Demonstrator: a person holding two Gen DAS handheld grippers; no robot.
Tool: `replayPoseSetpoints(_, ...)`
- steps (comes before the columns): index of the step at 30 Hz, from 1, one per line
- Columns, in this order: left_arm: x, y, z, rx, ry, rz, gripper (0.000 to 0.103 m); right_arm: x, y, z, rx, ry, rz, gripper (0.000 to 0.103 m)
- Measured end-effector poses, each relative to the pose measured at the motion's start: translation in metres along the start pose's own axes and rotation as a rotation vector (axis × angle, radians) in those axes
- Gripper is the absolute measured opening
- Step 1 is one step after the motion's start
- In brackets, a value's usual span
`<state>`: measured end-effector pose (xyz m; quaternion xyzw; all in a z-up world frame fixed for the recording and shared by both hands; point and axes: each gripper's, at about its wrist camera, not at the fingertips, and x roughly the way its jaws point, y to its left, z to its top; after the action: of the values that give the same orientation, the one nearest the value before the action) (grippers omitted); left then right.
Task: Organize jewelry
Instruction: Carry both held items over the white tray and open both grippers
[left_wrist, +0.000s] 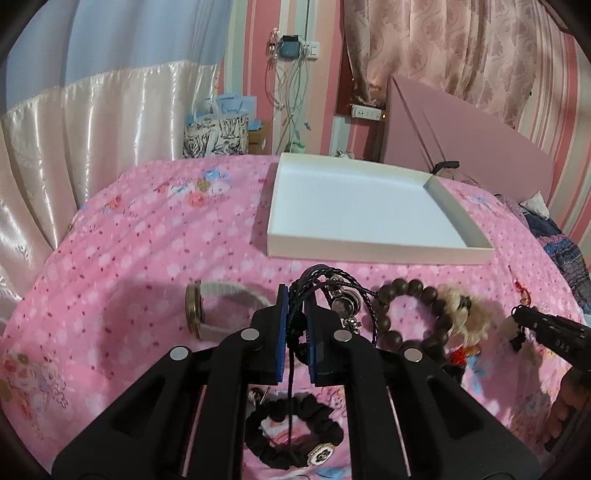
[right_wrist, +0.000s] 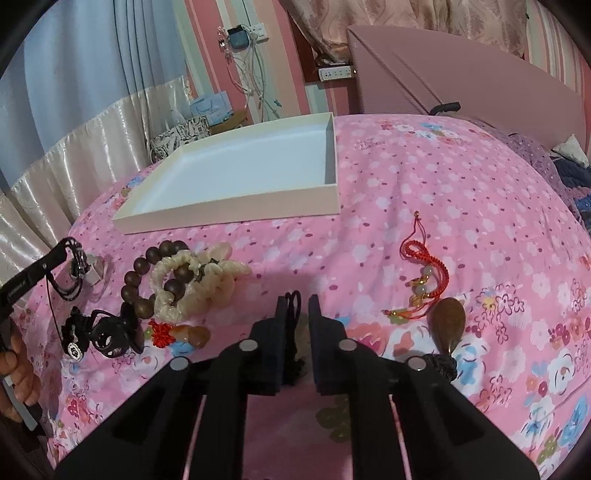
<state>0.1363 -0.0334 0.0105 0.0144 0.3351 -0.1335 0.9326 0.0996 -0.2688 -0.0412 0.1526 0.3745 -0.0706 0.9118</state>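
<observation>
Jewelry lies scattered on a pink bedspread before an empty white tray.

Left gripper pinches a black cord necklace; right gripper seems closed on dark cord. Dangling cord could snag the wooden bead bracelet.

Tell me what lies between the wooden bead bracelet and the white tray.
Only bare pink bedsheet lies between the wooden bead bracelet and the white tray, clearest in the right wrist view.
</observation>
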Motion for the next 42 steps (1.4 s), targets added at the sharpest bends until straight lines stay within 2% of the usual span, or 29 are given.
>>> replayPoseSetpoints(6, -0.008, -0.008, 0.019, 0.019, -0.04, -0.011, 0.007, -0.017, 0.001, 0.019, -0.011, -0.056, 0.03, 0.01)
replayPoseSetpoints(12, -0.007, -0.018, 0.052, 0.027, -0.082, -0.023, 0.007, -0.025, 0.007, 0.054, -0.028, -0.115, 0.05, 0.01)
replayPoseSetpoints(16, 0.018, -0.021, 0.076, 0.012, -0.071, -0.025, 0.007, -0.017, 0.016, 0.083, -0.051, -0.147, 0.06, 0.01)
replayPoseSetpoints(22, 0.064, -0.018, 0.094, -0.011, -0.043, -0.019, 0.007, 0.013, 0.019, 0.118, -0.044, -0.157, 0.101, 0.01)
replayPoseSetpoints(30, 0.115, -0.008, 0.093, -0.035, -0.005, 0.02, 0.007, 0.061, 0.021, 0.131, -0.004, -0.119, 0.089, 0.01)
replayPoseSetpoints(36, 0.145, -0.004, 0.082, -0.037, 0.077, 0.046, 0.007, 0.087, 0.022, 0.123, -0.018, -0.076, 0.045, 0.01)
replayPoseSetpoints(42, 0.158, 0.001, 0.07, -0.029, 0.155, 0.079, 0.007, 0.103, 0.022, 0.118, -0.046, -0.041, 0.005, 0.01)
